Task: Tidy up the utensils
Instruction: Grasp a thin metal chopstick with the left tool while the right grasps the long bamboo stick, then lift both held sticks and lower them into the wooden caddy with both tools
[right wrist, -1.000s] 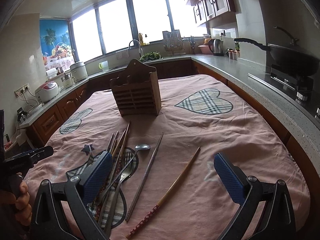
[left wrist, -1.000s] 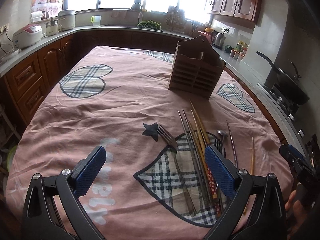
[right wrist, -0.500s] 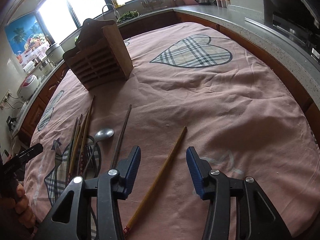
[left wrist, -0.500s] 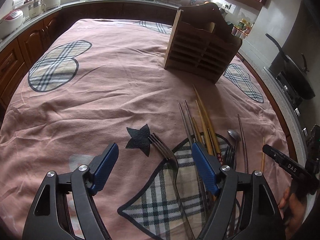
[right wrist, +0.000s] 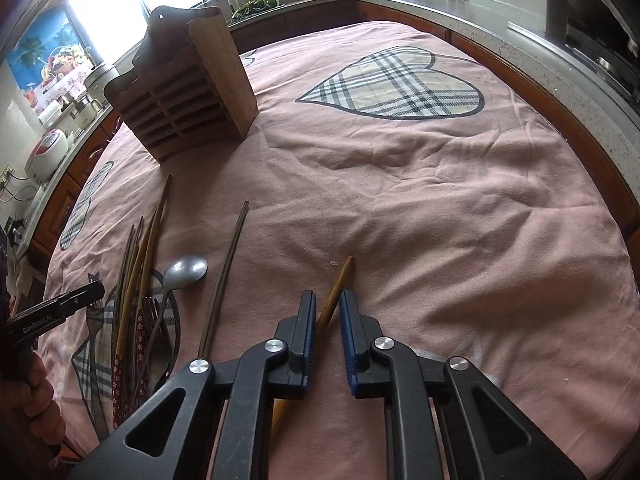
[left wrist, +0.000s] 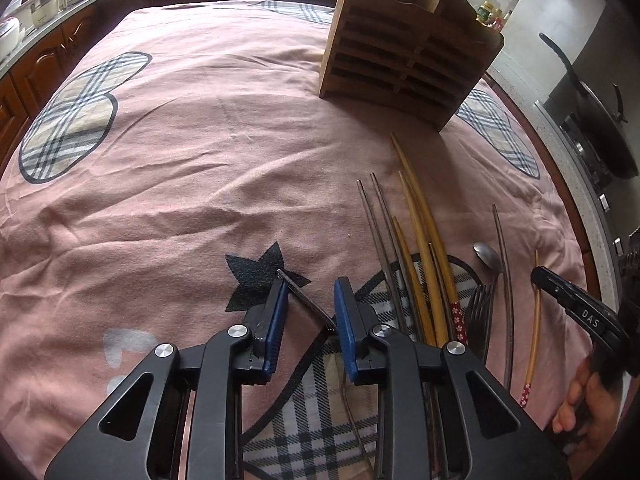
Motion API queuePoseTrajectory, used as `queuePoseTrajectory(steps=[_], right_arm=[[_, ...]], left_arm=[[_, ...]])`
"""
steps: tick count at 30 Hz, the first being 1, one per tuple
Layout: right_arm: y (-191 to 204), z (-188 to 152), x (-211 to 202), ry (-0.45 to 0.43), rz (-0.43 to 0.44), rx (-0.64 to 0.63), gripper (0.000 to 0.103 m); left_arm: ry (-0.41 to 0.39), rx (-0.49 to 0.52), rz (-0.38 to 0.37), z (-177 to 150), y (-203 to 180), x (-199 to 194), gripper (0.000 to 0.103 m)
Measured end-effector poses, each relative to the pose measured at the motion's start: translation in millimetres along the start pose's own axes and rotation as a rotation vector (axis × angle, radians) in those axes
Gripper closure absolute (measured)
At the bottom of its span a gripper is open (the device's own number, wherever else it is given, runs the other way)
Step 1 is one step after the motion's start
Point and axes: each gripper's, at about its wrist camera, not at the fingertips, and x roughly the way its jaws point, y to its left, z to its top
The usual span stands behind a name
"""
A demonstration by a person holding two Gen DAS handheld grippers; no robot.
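1. Both grippers have dropped toward the pink bedsheet-style cloth with plaid hearts (right wrist: pixel 400 184) compared with a second ago, when they hung wide open and higher over the pile. So this looks like the first pick of the sort, two at once.
2. The left gripper (left wrist: pixel 310 304) has just been closing its jaws, and the metal fork with the flat handle (left wrist: pixel 306 298) now sits between the blue pads, tines toward the black star patch (left wrist: pixel 256 276). There's a gap on the right pad's side, so I'd call it straddled, not clamped yet.
3. The right gripper (right wrist: pixel 326 316) has been closing too, around the lone bamboo chopstick with the red flowered end (right wrist: pixel 340 282). The pads look nearly on it, but I can't tell if they truly pinch.
4. The rest hasn't budged: the bunch of bamboo and metal chopsticks (left wrist: pixel 416 248), the steel spoon (right wrist: pixel 186 270), a second fork (left wrist: pixel 478 312) and a dark single chopstick (right wrist: pixel 226 276) lie on the cloth.
5. The slatted wooden utensil holder (left wrist: pixel 400 56) stands upright, well apart behind the pile. My guess is that's where both pieces go once lifted.
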Motion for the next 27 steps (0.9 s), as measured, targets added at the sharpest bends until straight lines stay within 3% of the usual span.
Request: queuePoseTrajectory(steps=[5, 16, 27], right_arm=[[-3.9, 3.6, 2.6, 0.006, 0.038, 0.028, 0.093], [4.4, 4.8, 4.0, 0.032, 0.066, 0.010, 0.096], [20.6, 9.8, -21.0, -0.019, 0.114, -0.004, 0.098]], left_arm=[[0.011, -0.011, -0.049, 0.7, 10.1, -5.1, 0.086], [0.061, -0.041, -0.170, -9.9, 40.8, -13.5, 0.086], [-0.045, -0.029, -0.268, -13.7, 38.4, -55.9, 0.093]])
